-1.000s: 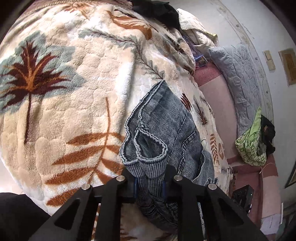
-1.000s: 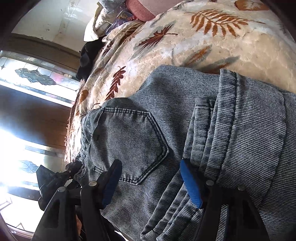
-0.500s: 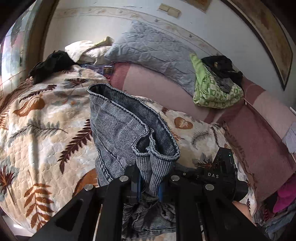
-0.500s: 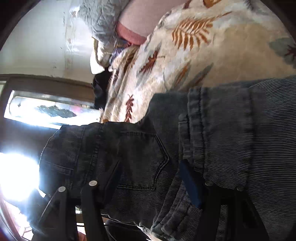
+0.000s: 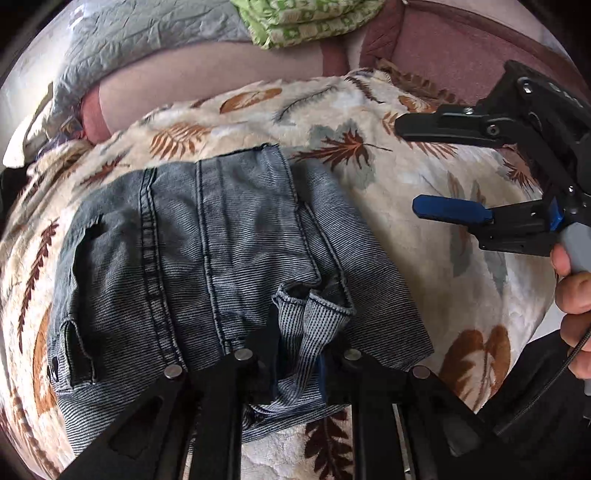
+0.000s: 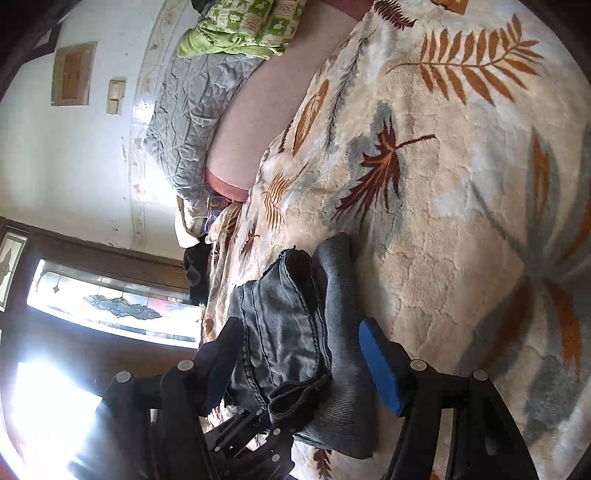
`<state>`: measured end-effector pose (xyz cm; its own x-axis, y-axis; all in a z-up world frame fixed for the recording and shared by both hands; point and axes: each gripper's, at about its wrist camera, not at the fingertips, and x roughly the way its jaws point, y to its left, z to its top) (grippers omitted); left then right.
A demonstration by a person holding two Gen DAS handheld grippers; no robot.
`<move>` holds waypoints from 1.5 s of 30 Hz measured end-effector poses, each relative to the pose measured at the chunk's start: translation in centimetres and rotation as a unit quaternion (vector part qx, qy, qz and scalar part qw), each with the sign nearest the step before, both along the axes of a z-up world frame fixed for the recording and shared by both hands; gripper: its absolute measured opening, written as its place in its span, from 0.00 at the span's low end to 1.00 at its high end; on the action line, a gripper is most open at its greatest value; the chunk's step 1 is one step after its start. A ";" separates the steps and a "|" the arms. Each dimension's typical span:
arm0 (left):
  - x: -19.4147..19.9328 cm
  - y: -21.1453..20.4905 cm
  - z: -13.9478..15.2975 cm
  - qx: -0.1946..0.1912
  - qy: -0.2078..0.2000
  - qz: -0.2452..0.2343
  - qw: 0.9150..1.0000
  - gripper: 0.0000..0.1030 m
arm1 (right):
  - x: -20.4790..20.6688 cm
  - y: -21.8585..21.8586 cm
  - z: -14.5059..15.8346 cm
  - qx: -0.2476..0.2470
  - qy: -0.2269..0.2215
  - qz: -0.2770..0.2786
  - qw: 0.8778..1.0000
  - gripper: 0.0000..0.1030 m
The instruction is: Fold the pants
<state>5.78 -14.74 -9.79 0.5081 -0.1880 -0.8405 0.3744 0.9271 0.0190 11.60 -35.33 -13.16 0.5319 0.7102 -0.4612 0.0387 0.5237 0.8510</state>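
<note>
Pinching a bunched hem of the pants (image 5: 221, 236) on the blanket (image 5: 436, 295), the left gripper (image 5: 299, 354) has just loosened slightly, while the right gripper (image 5: 406, 170) hangs spread and empty beside them.

Blanket (image 5: 424, 229) right of pants (image 5: 221, 240) lies bare — pillows (image 5: 147, 33) crowd behind.

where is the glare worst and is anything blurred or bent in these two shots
Right wrist view: the window glares, blowing out the lower left corner and leaving the jeans dark. Left wrist view: even light, sharp denim; the fisheye bends the blanket at the edges.
</note>
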 end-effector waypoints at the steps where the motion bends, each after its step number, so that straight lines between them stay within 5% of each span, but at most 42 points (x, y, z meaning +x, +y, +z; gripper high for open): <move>1: 0.0 0.0 0.5 -0.005 0.001 -0.004 1.000 0.20 | -0.2 -0.1 0.1 -0.004 -0.003 0.000 1.000 0.67; 5: 0.8 1.6 1.7 -0.055 0.021 0.008 0.998 0.19 | -0.1 0.2 0.6 -0.007 -0.015 0.003 1.000 0.67; 8: 0.1 2.7 3.6 -0.092 -0.004 0.011 0.996 0.18 | 0.1 1.1 1.1 -0.012 -0.020 0.006 1.000 0.67; 11: -0.5 2.3 4.3 -0.090 -0.028 -0.004 0.996 0.18 | 0.0 1.2 1.5 -0.018 -0.022 0.003 1.000 0.67; 14: 1.0 1.3 -0.2 -0.066 0.059 -0.012 0.996 0.18 | 0.1 1.7 2.6 -0.025 -0.031 0.007 0.999 0.67; 17: -0.2 1.0 0.2 -0.064 0.025 -0.022 0.997 0.18 | 0.2 1.8 3.9 -0.035 -0.040 0.011 0.999 0.67; 21: -0.3 2.0 2.5 -0.111 0.003 -0.018 0.994 0.18 | 0.2 1.6 5.0 -0.043 -0.047 0.005 0.998 0.67; 24: 1.1 2.3 -0.2 -0.105 0.063 -0.013 0.992 0.18 | 0.3 2.2 5.4 -0.050 -0.048 0.011 0.998 0.67; 26: 0.3 2.6 0.1 -0.114 0.039 -0.016 0.993 0.20 | 0.5 2.9 5.8 -0.053 -0.051 0.022 0.997 0.67; 27: 0.1 2.7 0.6 -0.121 0.037 -0.013 0.992 0.22 | 0.7 3.2 6.1 -0.054 -0.053 0.030 0.997 0.67; 31: -1.4 4.6 3.8 -0.183 0.020 -0.020 0.983 0.55 | 1.8 4.5 7.2 -0.054 -0.060 0.044 0.996 0.70; 34: -3.4 7.8 7.3 -0.205 -0.041 -0.005 0.978 0.59 | 2.9 5.7 7.9 -0.031 -0.065 0.063 0.995 0.71; 38: -3.5 13.7 9.2 -0.184 -0.117 0.113 0.969 0.77 | 5.1 8.7 7.5 0.026 -0.057 0.106 0.992 0.71; 43: 1.2 15.6 4.1 -0.143 -0.023 0.157 0.977 0.77 | 8.4 14.9 5.1 0.053 -0.024 0.181 0.982 0.72; 45: 2.3 14.1 0.6 -0.107 0.036 0.147 0.983 0.77 | 9.6 17.1 3.2 0.005 -0.001 0.205 0.979 0.72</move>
<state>8.10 -0.65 -9.20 0.5075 -0.2173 -0.8338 0.0826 0.9755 -0.2040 21.23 -18.25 -9.91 0.2018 0.8682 -0.4533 -0.1744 0.4873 0.8556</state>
